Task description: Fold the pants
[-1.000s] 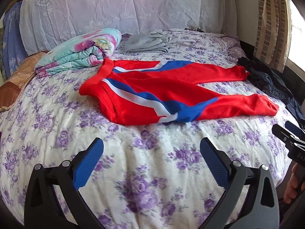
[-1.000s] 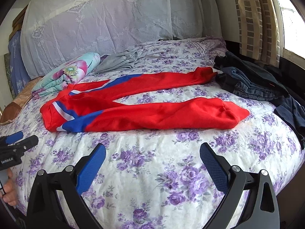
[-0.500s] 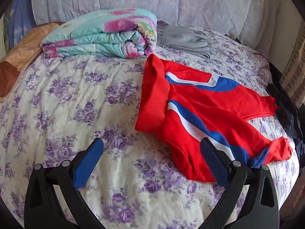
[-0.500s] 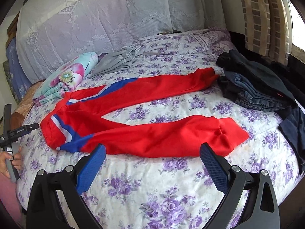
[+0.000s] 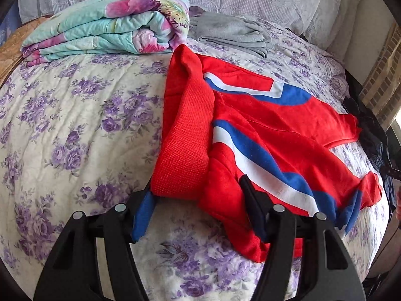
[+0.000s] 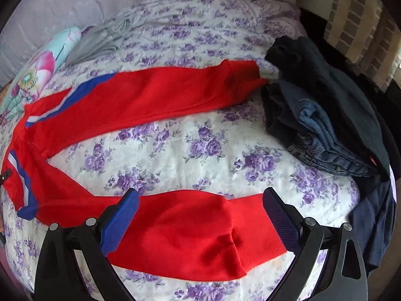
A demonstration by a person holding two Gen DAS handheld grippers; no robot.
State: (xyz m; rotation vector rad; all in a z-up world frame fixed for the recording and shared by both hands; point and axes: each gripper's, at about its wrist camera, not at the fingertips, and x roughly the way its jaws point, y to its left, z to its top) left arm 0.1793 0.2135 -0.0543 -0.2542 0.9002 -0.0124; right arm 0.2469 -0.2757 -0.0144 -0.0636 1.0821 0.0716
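Note:
Red track pants (image 5: 275, 130) with blue and white side stripes lie spread on the floral bedspread, legs apart. In the left wrist view my left gripper (image 5: 198, 213) is open, its jaws on either side of the near corner of the ribbed waistband (image 5: 185, 130). In the right wrist view my right gripper (image 6: 200, 215) is open, straddling the near leg of the pants (image 6: 190, 228) by its cuff end. The far leg (image 6: 155, 95) stretches toward the dark clothes.
A folded floral quilt (image 5: 105, 25) and grey folded garment (image 5: 233, 30) lie at the head of the bed. A stack of folded jeans and dark clothes (image 6: 323, 115) sits at the right bed edge. A curtain (image 6: 363, 25) hangs beyond.
Both grippers have moved forward and down to the pants: the left to the waistband corner, the right over the near leg's cuff. Both remain open.

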